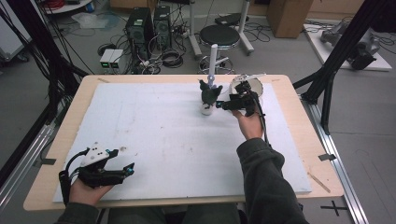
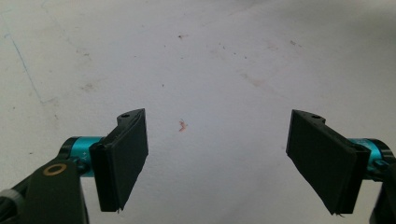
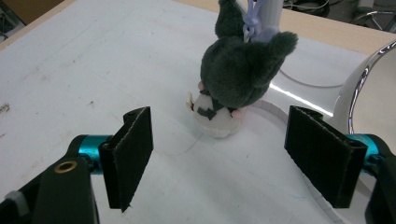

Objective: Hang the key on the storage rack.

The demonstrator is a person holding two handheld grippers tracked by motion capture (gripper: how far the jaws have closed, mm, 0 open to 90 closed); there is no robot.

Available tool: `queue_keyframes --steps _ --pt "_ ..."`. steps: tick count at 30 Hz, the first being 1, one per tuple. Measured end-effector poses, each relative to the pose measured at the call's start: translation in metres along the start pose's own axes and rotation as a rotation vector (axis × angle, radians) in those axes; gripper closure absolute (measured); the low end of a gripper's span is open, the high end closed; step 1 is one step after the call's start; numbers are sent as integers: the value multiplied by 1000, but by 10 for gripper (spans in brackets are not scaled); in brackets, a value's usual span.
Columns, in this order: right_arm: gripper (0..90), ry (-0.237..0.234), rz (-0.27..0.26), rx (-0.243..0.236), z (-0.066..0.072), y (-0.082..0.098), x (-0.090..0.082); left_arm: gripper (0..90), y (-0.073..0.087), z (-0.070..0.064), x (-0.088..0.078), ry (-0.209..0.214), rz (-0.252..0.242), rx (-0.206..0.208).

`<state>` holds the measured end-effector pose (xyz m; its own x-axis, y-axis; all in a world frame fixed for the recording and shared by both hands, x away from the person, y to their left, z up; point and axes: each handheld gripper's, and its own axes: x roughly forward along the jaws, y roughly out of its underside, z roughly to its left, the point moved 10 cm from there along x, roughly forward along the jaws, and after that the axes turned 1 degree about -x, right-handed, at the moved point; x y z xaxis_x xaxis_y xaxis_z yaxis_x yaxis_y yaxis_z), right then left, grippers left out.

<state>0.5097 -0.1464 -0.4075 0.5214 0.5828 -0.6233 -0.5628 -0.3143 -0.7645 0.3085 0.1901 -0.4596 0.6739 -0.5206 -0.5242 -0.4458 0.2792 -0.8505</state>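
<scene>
Dark grey plush toy (image 3: pixel 236 79) hanging from white post (image 1: pixel 213 60), just beyond parted, empty right gripper (image 3: pixel 219 158); left gripper (image 2: pixel 217 163) likewise spread over white board (image 1: pixel 154 135).

One overhead view, two close tool-mounted

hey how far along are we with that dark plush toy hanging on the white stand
Done: the dark plush toy hangs by its loop on the white stand. In hand: nothing; the right gripper sits open just short of it. Left: the left gripper rests open over the white board.
</scene>
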Motion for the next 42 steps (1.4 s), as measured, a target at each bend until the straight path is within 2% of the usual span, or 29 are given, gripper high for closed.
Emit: queue_keyframes --steps 9,16,28,39,42 --pt "216 -19 9 0 8 6 -3 212 -1 0 -1 -3 -2 -2" --pt "213 -33 -3 -21 16 4 -6 212 -1 1 -1 -4 -6 -8" --pt "203 -53 -5 -17 25 13 -5 211 0 3 -2 -4 -2 -9" --pt "190 -62 -15 -36 32 15 -11 211 0 4 -2 -9 -2 -11" --pt "176 -66 1 -33 33 18 -11 212 0 4 -2 -8 -2 -9"
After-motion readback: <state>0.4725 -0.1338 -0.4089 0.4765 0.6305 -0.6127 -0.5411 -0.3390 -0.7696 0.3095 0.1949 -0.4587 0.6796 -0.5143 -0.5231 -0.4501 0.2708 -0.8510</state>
